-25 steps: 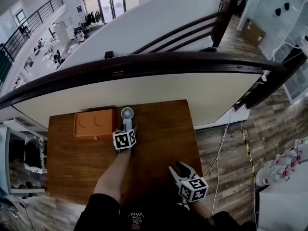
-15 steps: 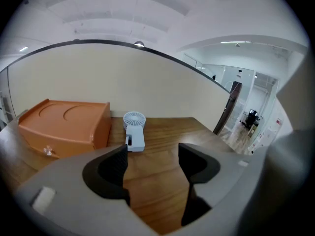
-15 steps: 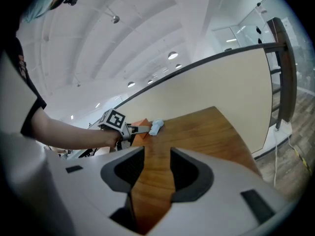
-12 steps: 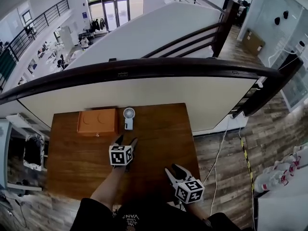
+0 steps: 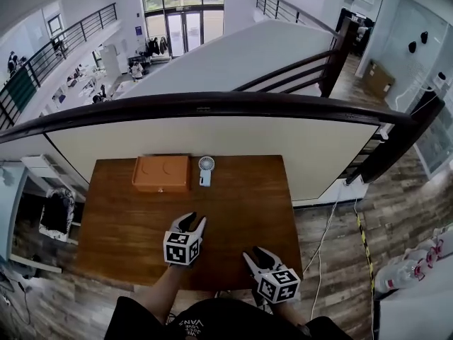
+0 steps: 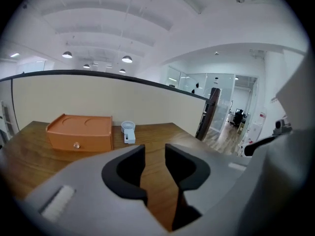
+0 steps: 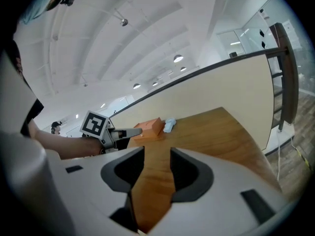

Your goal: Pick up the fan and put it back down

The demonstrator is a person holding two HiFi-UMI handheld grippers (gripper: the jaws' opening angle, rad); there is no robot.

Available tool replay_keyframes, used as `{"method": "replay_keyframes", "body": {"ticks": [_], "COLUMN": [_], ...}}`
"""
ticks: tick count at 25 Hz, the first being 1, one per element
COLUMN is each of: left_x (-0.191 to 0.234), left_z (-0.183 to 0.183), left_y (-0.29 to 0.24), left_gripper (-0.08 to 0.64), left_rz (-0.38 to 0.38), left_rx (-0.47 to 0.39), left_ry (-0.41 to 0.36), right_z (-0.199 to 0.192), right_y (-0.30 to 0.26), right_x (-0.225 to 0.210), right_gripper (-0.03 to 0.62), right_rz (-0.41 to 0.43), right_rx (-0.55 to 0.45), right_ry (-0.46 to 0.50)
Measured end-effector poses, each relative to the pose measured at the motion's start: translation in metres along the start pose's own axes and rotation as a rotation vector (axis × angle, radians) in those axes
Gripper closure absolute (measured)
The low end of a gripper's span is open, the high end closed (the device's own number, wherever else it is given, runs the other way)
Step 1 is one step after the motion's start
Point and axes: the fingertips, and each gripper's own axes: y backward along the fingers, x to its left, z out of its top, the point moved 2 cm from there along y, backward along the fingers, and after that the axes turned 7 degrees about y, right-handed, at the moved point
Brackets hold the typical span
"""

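Closing left tool (image 5: 192,222) on nothing, right tool (image 5: 253,255) apart and empty; keep both clear of fan (image 5: 205,168) at upper centre.

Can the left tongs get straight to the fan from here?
Probably yes: only bare table lies between the left tongs and the fan; the orange box sits beside it, off the line. Their jaws are closing, empty.

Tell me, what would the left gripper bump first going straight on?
Probably the bare table top, short of the fan. The left gripper tilts down, its jaws closing on nothing, though depth is unclear.
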Motion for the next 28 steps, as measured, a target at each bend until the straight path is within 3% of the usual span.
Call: {"method": "replay_keyframes", "body": {"ticks": [8,21,28], "left_x": [-0.010,-0.023,-0.049], "left_z": [-0.029,-0.094,-0.113], "left_y": [0.101,0.229,0.271], "left_gripper": [0.545,0.549,0.549], "left_rz": [0.056,0.121,0.079], "left_rx": [-0.067,-0.148,-0.199], "left_ry": [-0.016,-0.001,0.034], "right_z": [-0.014,-0.062,-0.060], "right_y": [0.031,0.077,0.084], "right_x": [0.050,0.111,0.134], "right_gripper": [0.422,0.494,0.543], "right_rz": [0.040,0.067,0.109], "right_rx": [0.015,0.043,0.027], "right_ry": [0.078,0.141,0.210]}}
